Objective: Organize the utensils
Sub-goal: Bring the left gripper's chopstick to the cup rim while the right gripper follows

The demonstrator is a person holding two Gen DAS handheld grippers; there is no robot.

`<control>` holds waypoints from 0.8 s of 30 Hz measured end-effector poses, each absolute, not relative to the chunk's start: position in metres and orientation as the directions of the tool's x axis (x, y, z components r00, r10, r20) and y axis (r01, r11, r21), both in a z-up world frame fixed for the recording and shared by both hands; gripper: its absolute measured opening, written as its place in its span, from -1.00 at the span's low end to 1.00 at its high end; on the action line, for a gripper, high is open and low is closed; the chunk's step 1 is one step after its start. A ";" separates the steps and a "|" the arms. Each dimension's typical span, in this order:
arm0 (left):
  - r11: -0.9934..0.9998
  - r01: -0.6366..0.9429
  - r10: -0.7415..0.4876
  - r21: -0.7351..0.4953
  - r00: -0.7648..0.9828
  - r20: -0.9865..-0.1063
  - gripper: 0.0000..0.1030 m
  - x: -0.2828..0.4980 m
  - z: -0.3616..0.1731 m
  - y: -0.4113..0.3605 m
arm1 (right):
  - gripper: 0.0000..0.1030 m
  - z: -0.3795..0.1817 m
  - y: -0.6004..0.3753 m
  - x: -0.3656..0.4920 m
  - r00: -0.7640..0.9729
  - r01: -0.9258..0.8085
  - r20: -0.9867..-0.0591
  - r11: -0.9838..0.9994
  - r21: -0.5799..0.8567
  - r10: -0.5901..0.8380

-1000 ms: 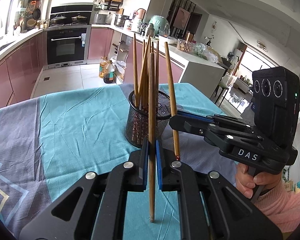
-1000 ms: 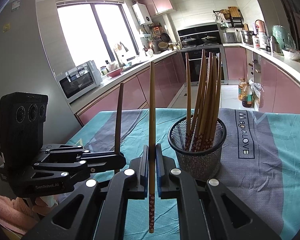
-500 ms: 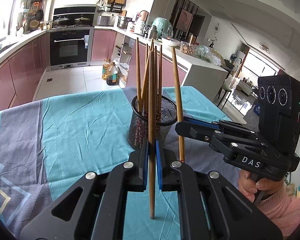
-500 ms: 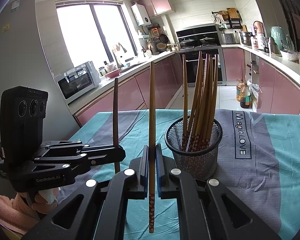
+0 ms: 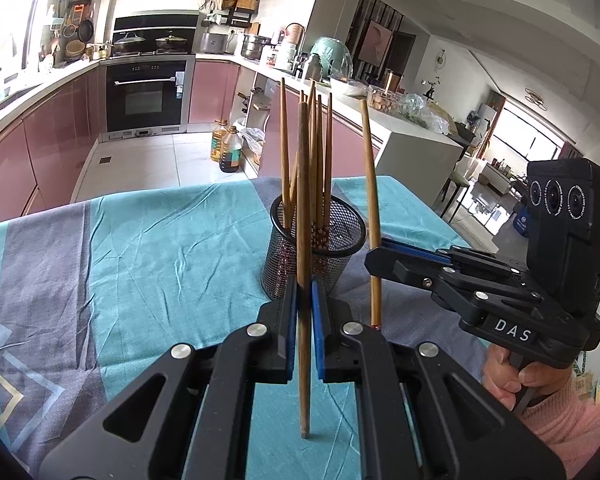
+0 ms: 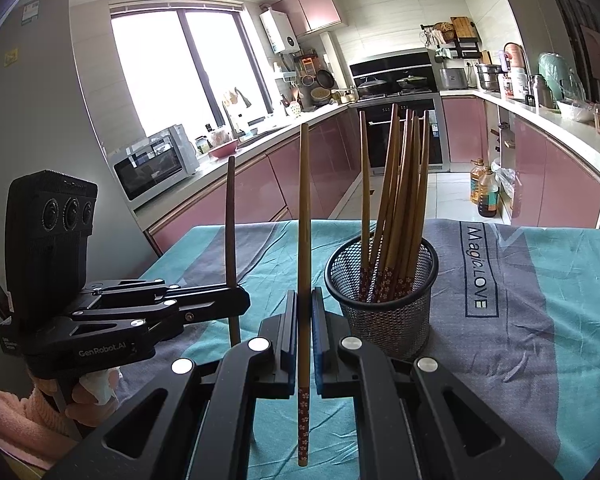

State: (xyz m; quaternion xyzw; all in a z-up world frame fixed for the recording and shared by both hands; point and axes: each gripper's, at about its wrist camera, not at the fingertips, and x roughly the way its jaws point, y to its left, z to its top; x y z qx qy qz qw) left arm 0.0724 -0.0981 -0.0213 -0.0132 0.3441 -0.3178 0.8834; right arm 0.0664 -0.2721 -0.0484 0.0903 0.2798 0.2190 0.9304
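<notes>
**A:** Start close. What is right under the cameras?

**B:** A table under a wrinkled cloth (image 5: 148,240) in teal and grey bands; the right wrist view shows lettering printed on a grey band. The left gripper (image 5: 305,280) is clamped on one bare wooden chopstick (image 5: 303,208). The right gripper (image 6: 305,300) is clamped on a second chopstick (image 6: 304,240).

**A:** Which way do those two run?

**B:** Both stand nearly upright, long axis vertical, crossing the closed jaws. The right one has its flower-patterned red end pointing down, hanging just above the cloth, and its plain end up. The left one's lower end is plain wood; I cannot tell which end is thicker. The two grippers sit side by side, near each other, neither touching the other.

**A:** And just beyond them?

**B:** A black mesh holder (image 6: 384,296) stands on the cloth, near the fingertips of both grippers. The bundle of chopsticks (image 6: 396,200) in it leans slightly and fans out, patterned red ends down inside the mesh, plain tips up.

**A:** Whose hands?

**B:** A person in pink sleeves; the right hand (image 5: 512,376) wraps its gripper's handle.

**A:** Further off?

**B:** A kitchen with pink cabinets (image 6: 560,184) along white counters. A white microwave (image 6: 156,160) sits under a bright window (image 6: 180,68). Oil bottles (image 5: 228,148) stand on the tiled floor, and at the far wall is a black built-in oven (image 5: 144,96) with pots on the hob above.
</notes>
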 end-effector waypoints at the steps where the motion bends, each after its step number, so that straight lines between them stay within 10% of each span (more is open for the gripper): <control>1: 0.800 0.551 -0.568 -0.240 0.564 -0.599 -0.85 0.072 -0.021 -0.098 | -0.89 -0.049 -0.273 0.066 0.747 -0.356 -0.481 0.887 0.293 0.458; 24: 0.808 0.545 -0.559 -0.225 0.588 -0.585 -0.85 0.075 -0.014 -0.103 | -0.89 -0.041 -0.282 0.064 0.767 -0.344 -0.461 0.893 0.291 0.446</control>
